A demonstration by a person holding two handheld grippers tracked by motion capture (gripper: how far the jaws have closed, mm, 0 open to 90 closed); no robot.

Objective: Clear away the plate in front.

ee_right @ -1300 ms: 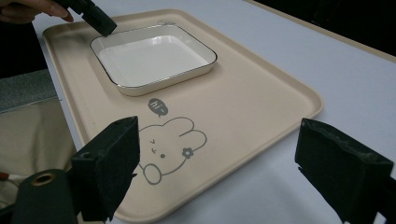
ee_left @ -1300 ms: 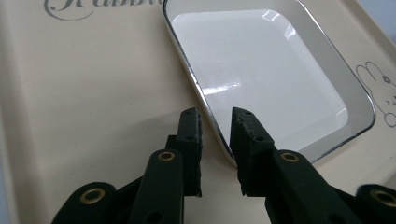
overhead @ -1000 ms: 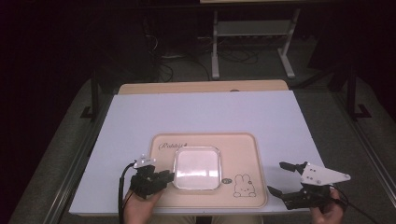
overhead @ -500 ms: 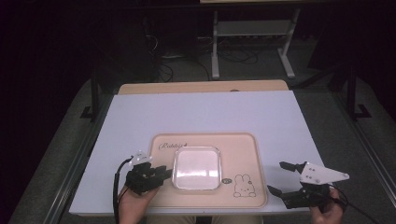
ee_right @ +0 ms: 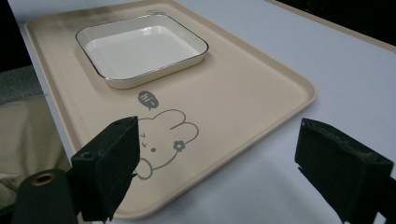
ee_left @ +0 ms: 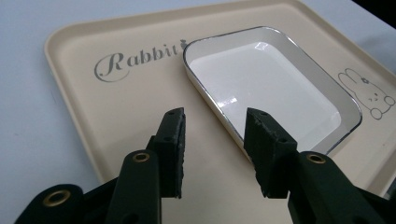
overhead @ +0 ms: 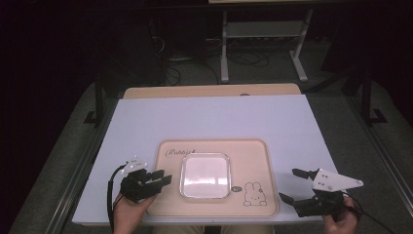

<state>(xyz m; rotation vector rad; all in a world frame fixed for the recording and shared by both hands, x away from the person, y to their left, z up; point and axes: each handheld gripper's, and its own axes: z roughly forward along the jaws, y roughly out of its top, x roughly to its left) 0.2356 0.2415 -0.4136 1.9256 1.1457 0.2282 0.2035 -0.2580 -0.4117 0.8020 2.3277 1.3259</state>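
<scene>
1. White dish (overhead: pixel 205 175): on the beige tray (overhead: pixel 253 151), left of its centre.
2. My left tongs (overhead: pixel 158 179): just left of the dish, jaws just opening, empty.
3. My right tongs (overhead: pixel 294 186): beyond the tray's right edge, wide, empty.

A shallow square dish (overhead: pixel 205 175), white inside with rounded corners and a thin dark rim, lies flat and empty on a beige tray (overhead: pixel 253 151). It sits in the tray's left half, just below the printed word "Rabbit" and beside a line-drawn rabbit at its right.
</scene>
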